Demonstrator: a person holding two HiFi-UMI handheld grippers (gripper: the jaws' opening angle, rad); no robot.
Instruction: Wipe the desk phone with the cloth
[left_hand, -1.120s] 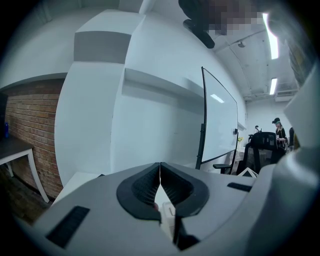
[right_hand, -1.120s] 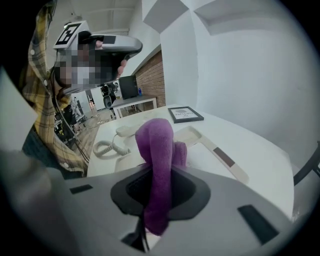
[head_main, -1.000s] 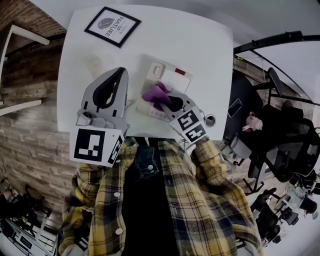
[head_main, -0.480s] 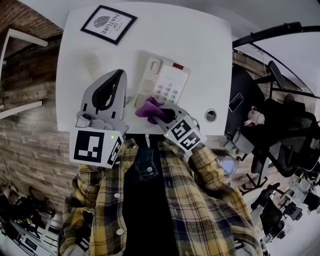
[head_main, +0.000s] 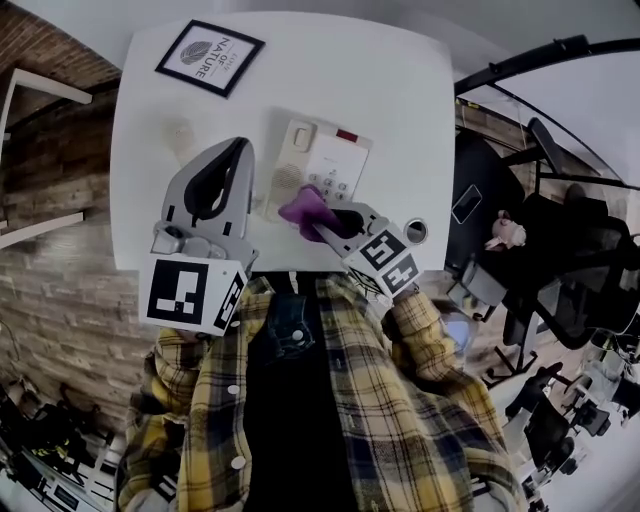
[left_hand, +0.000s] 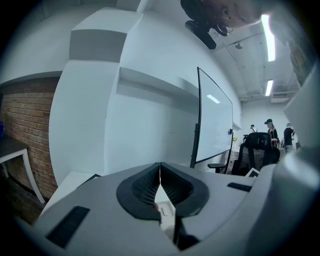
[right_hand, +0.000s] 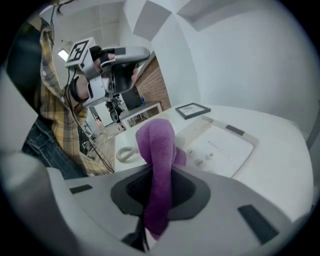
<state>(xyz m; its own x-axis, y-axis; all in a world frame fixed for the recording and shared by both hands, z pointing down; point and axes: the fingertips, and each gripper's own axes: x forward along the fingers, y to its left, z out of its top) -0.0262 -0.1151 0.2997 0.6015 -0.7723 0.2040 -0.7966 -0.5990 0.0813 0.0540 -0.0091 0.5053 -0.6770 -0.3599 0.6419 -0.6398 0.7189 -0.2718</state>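
The beige desk phone (head_main: 318, 160) lies on the white table (head_main: 400, 110), with its handset on the left side. A purple cloth (head_main: 306, 208) rests on the phone's near edge, by the keypad. My right gripper (head_main: 320, 222) is shut on this cloth and comes in from the near right. In the right gripper view the cloth (right_hand: 157, 160) bulges up between the jaws, with the phone (right_hand: 220, 145) just beyond. My left gripper (head_main: 238, 150) hovers left of the phone, shut and holding nothing. Its jaws (left_hand: 160, 172) meet in the left gripper view and point at a wall.
A black-framed picture (head_main: 208, 57) lies at the table's far left. The phone's coiled cord (right_hand: 127, 152) lies on the table left of the phone. A round cable hole (head_main: 416, 232) sits near the table's right front edge. Office chairs (head_main: 560, 260) stand to the right.
My right gripper dragged the cloth from the middle of the phone toward its near edge, then a little right. The left gripper has stayed where it was.
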